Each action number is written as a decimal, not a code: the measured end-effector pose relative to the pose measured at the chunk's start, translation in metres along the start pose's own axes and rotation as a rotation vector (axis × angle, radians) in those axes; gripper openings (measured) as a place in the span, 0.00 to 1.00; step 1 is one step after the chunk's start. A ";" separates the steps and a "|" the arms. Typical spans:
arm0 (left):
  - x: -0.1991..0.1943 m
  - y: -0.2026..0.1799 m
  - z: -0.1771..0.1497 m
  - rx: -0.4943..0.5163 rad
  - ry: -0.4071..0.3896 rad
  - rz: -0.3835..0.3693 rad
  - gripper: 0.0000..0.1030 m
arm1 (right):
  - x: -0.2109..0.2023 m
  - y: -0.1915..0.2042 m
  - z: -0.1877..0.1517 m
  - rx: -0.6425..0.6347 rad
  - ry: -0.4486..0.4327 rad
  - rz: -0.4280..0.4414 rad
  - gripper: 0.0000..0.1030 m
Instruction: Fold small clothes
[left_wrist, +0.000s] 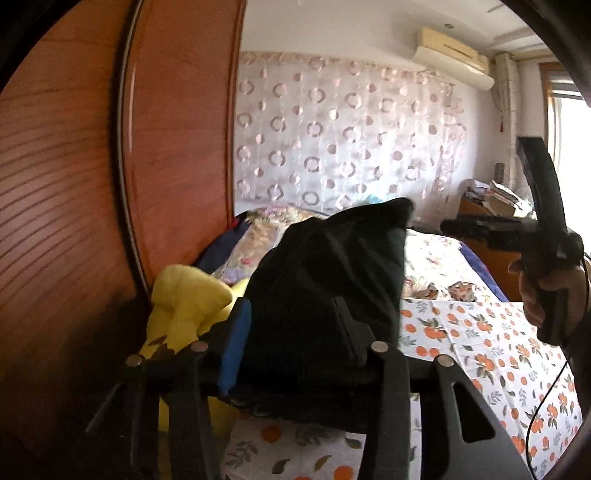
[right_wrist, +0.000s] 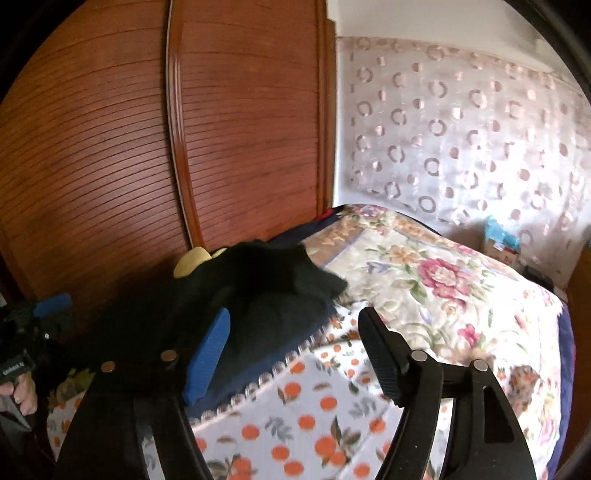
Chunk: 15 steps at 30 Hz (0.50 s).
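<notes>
We see the dark garment (left_wrist: 332, 288) bunched in a heap on the bed, sitting right between the fingers of our left gripper (left_wrist: 291, 332); the jaws stand partly apart, and whether the pads press the cloth we cannot tell, since the fabric fills the gap and hides the contact. Our right gripper (right_wrist: 291, 354) is spread wide with nothing in it: the same garment (right_wrist: 258, 295) lies ahead and to the left of its blue finger (right_wrist: 207, 358), while only the orange-print sheet (right_wrist: 321, 424) shows between the jaws. So the left hand is the nearer one. The heap's long axis seems to run leftward and away from the right tool, toward the yellow plush toy (left_wrist: 184, 299) just left of the left gripper. We judge the right tool must shift left to reach an edge.
</notes>
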<state>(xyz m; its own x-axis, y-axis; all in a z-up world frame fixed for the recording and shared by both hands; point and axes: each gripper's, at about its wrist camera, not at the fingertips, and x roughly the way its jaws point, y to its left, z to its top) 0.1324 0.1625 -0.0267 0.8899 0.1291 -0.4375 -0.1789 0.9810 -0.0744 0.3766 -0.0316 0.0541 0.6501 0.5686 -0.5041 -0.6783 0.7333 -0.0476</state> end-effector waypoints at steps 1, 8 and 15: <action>-0.002 -0.004 0.000 0.008 -0.003 -0.010 0.53 | -0.011 0.006 -0.014 0.008 -0.007 -0.009 0.73; -0.018 -0.036 0.002 0.057 -0.025 -0.079 0.82 | -0.070 0.041 -0.062 0.058 -0.036 -0.076 0.75; -0.025 -0.072 -0.007 0.099 -0.005 -0.149 0.84 | -0.148 0.079 -0.104 0.112 -0.067 -0.155 0.76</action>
<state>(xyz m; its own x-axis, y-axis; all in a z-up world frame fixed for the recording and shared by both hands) 0.1200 0.0873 -0.0166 0.9057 -0.0187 -0.4234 -0.0025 0.9988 -0.0494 0.1908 -0.0969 0.0354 0.7674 0.4668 -0.4396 -0.5287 0.8485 -0.0218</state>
